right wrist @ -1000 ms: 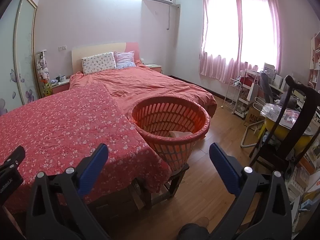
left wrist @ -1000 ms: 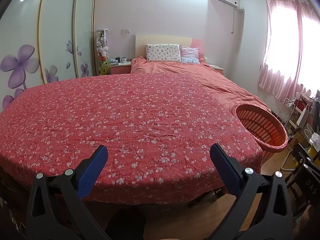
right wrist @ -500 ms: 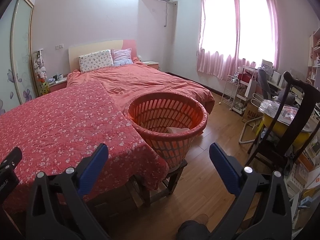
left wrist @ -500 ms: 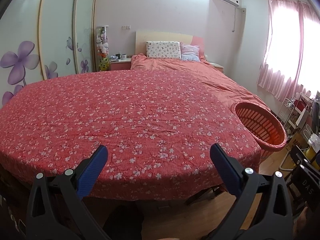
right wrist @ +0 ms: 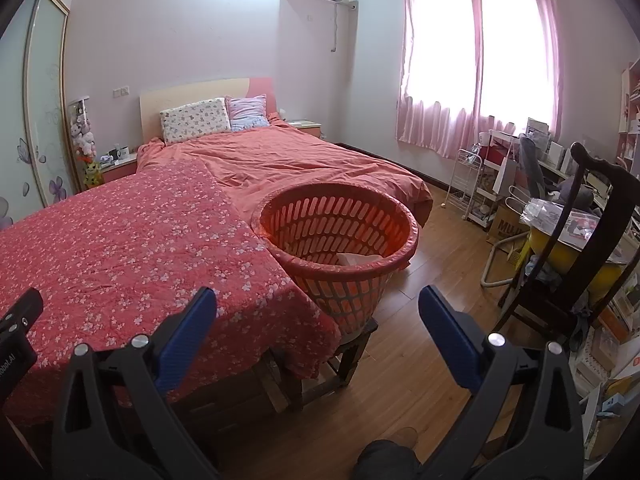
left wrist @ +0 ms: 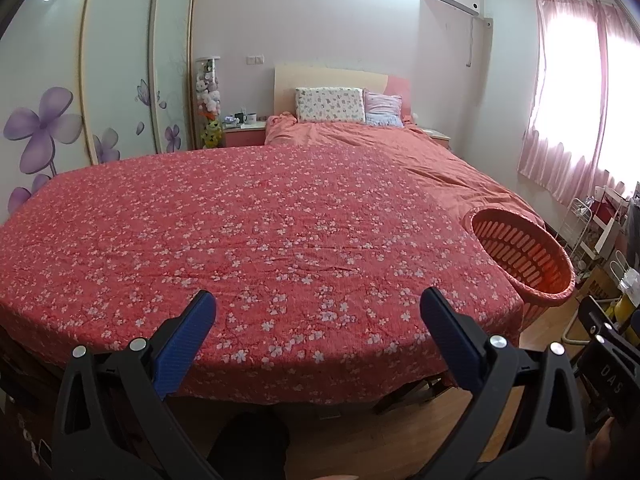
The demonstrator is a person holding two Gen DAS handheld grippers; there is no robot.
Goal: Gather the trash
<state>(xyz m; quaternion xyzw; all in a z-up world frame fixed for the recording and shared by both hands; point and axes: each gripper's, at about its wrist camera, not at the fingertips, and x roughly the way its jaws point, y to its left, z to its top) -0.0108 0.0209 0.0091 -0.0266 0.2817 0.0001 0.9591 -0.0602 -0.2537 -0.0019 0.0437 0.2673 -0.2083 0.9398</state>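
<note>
An orange slotted basket [right wrist: 340,236] stands on a low wooden stool at the right end of a table covered with a red flowered cloth [right wrist: 120,248]. White crumpled paper [right wrist: 356,258] lies inside it. The basket also shows in the left wrist view [left wrist: 524,256]. My right gripper [right wrist: 318,320] is open and empty, in front of the basket and back from it. My left gripper [left wrist: 318,326] is open and empty, over the near edge of the cloth [left wrist: 260,240]. I see no trash on the cloth.
A bed with an orange cover [right wrist: 288,164] lies behind the table. A dark wooden chair [right wrist: 576,248] and cluttered desk and shelves [right wrist: 560,184] stand at the right. A wardrobe with purple flowers [left wrist: 48,128] is at the left. Wooden floor [right wrist: 420,360] runs between table and chair.
Both grippers have drawn back and risen a little from the table and basket, so they sit lower and farther in view. Both stay open and empty.
</note>
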